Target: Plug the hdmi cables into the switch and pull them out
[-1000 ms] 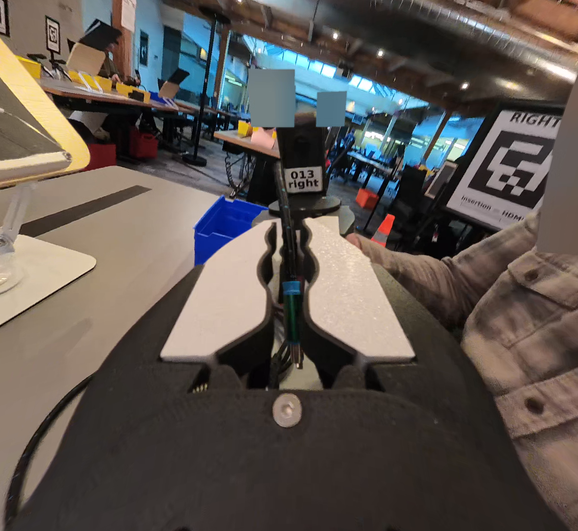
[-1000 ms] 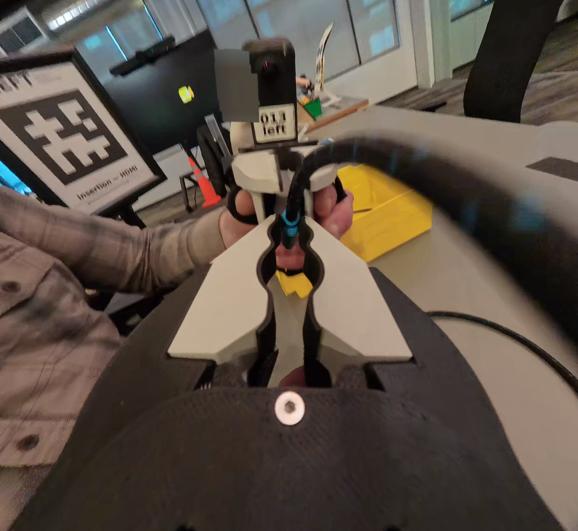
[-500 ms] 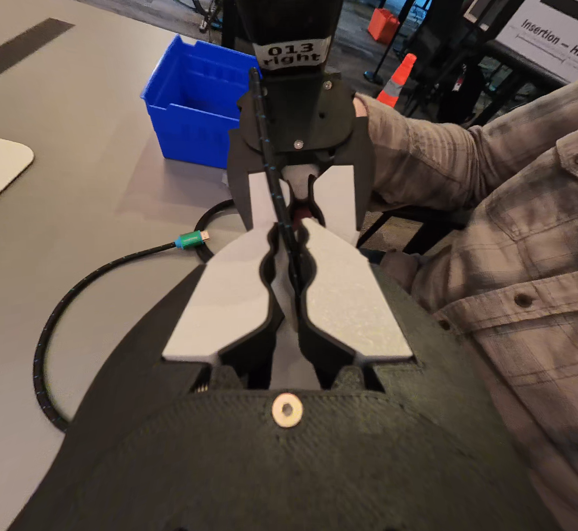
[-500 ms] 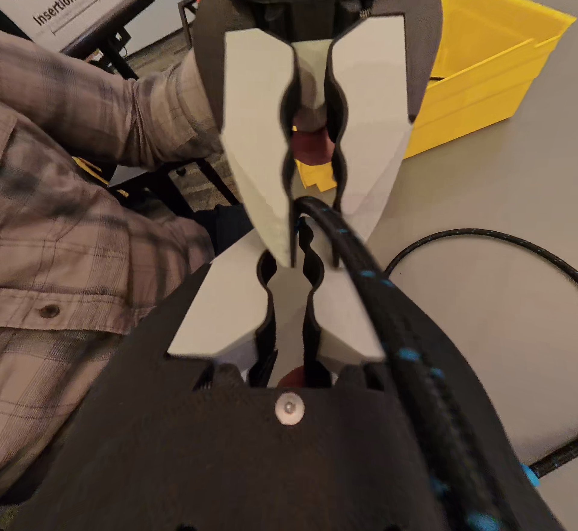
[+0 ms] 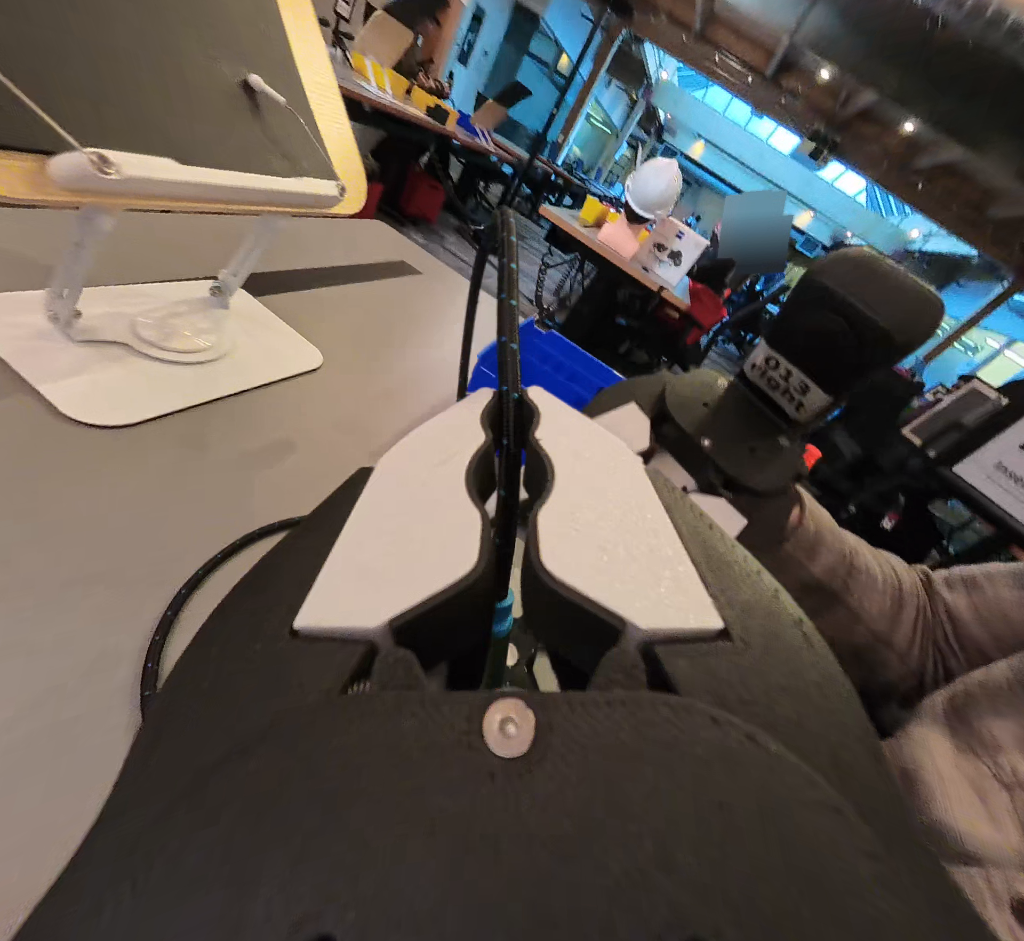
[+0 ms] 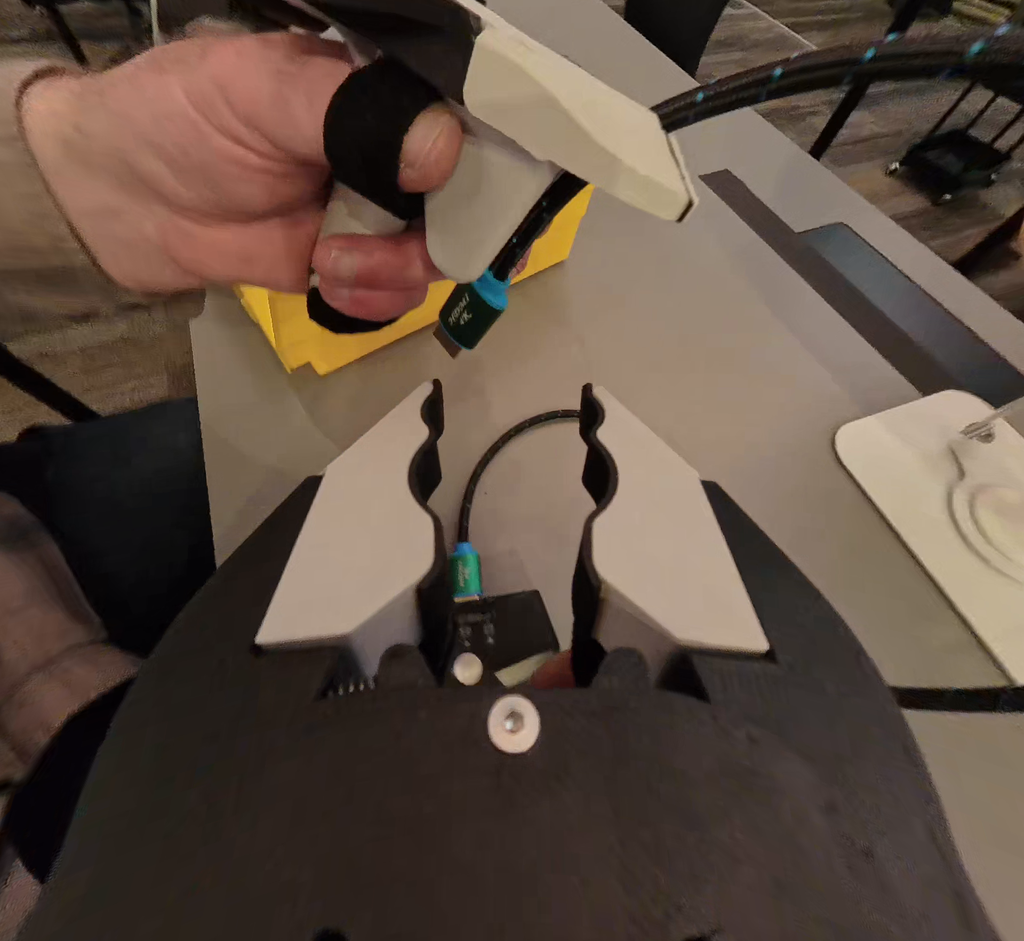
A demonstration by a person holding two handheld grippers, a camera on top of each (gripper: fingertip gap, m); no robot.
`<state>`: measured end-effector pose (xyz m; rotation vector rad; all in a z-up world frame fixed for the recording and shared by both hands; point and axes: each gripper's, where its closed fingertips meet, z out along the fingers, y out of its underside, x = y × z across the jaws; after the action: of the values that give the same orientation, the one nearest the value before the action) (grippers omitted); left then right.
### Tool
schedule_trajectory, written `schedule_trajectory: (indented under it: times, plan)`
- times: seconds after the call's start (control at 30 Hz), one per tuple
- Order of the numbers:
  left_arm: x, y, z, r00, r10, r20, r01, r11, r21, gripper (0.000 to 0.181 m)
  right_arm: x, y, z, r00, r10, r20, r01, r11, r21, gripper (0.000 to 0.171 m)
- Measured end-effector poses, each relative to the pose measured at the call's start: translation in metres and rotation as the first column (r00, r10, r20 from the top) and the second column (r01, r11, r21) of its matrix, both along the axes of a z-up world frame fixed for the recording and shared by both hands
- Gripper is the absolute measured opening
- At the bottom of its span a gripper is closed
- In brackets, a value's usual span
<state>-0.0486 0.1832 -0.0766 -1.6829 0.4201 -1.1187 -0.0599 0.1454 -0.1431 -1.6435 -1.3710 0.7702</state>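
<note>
My left gripper (image 5: 508, 399) is shut on a black braided HDMI cable (image 5: 507, 305). The cable's green plug (image 5: 503, 620) with a blue collar hangs back between the fingers. In the right wrist view the left gripper (image 6: 673, 183) is up in the air in a person's hand, and the plug (image 6: 471, 316) dangles free under it. My right gripper (image 6: 510, 393) is open and empty above the grey table (image 6: 692, 360). Below it lies a small black switch (image 6: 498, 632) with a second green plug (image 6: 464, 573) sitting in it.
A yellow bin (image 6: 388, 327) stands behind the left gripper's hand. A blue bin (image 5: 554, 360) is at the table's far edge. A white stand base (image 5: 166, 360) carries a tilted board; the base also shows in the right wrist view (image 6: 942, 515). A cable loop (image 6: 498, 438) lies on the table. Across from one pair of fingers to the other is roughly 8 cm. My right gripper is the nearer one to the small black switch (image 6: 498, 632): about 15 cm, against 20 cm.
My right gripper let go of the cable and opened wide. My left gripper closed tighter on the cable and swung upward with it; the right view now looks down on the switch.
</note>
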Motion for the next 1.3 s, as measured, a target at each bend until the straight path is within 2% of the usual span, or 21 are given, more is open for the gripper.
schedule_trajectory:
  times: [0.13,0.27,0.4,0.53,0.63,0.8,0.97,1.03,1.17,1.3]
  plan:
    - [-0.008,0.004,0.007,0.995,0.092,0.034,-0.093,0.995,0.026,0.004,-0.021,-0.001,-0.008,0.994,-0.092,-0.053,0.091,0.996,-0.008,0.051]
    - [-0.008,0.003,0.014,0.989,0.137,0.063,-0.140,0.989,0.045,0.004,-0.034,-0.002,0.004,0.962,-0.190,-0.195,0.180,0.981,-0.072,0.052]
    - [-0.004,0.002,0.013,0.988,0.154,0.013,-0.155,0.986,0.062,0.005,-0.036,-0.004,0.009,0.935,-0.234,-0.265,0.215,0.971,-0.102,0.037]
    - [0.003,0.000,0.009,0.988,0.157,-0.010,-0.156,0.986,0.061,0.005,-0.033,-0.002,0.015,0.929,-0.256,-0.268,0.254,0.966,-0.045,0.022]
    - [0.003,0.001,0.008,0.982,0.185,-0.032,-0.182,0.980,0.079,0.004,-0.028,0.002,0.013,0.926,-0.261,-0.273,0.257,0.965,-0.052,0.020]
    - [-0.009,0.003,0.013,0.978,0.200,-0.053,-0.193,0.974,0.116,0.005,-0.016,0.005,0.019,0.965,-0.145,-0.217,0.145,0.989,-0.016,0.016]
    - [-0.002,-0.004,0.000,0.992,0.011,-0.129,0.003,0.994,0.107,0.007,0.005,0.000,0.014,0.995,0.035,-0.098,-0.040,0.998,-0.048,0.015]
    - [0.003,-0.009,-0.014,0.985,-0.082,-0.150,0.089,0.995,0.041,0.006,0.016,-0.003,0.010,0.993,0.100,-0.066,-0.106,0.988,-0.109,0.013]
    - [0.012,-0.010,-0.027,0.989,-0.094,-0.114,0.092,0.996,-0.018,0.004,0.039,0.007,0.011,0.991,0.122,-0.056,-0.127,0.987,-0.099,0.009]
    - [0.016,-0.005,-0.037,0.998,-0.055,0.006,0.056,0.990,-0.130,0.003,0.046,0.023,-0.001,0.997,0.067,0.036,-0.068,0.997,0.030,0.012]
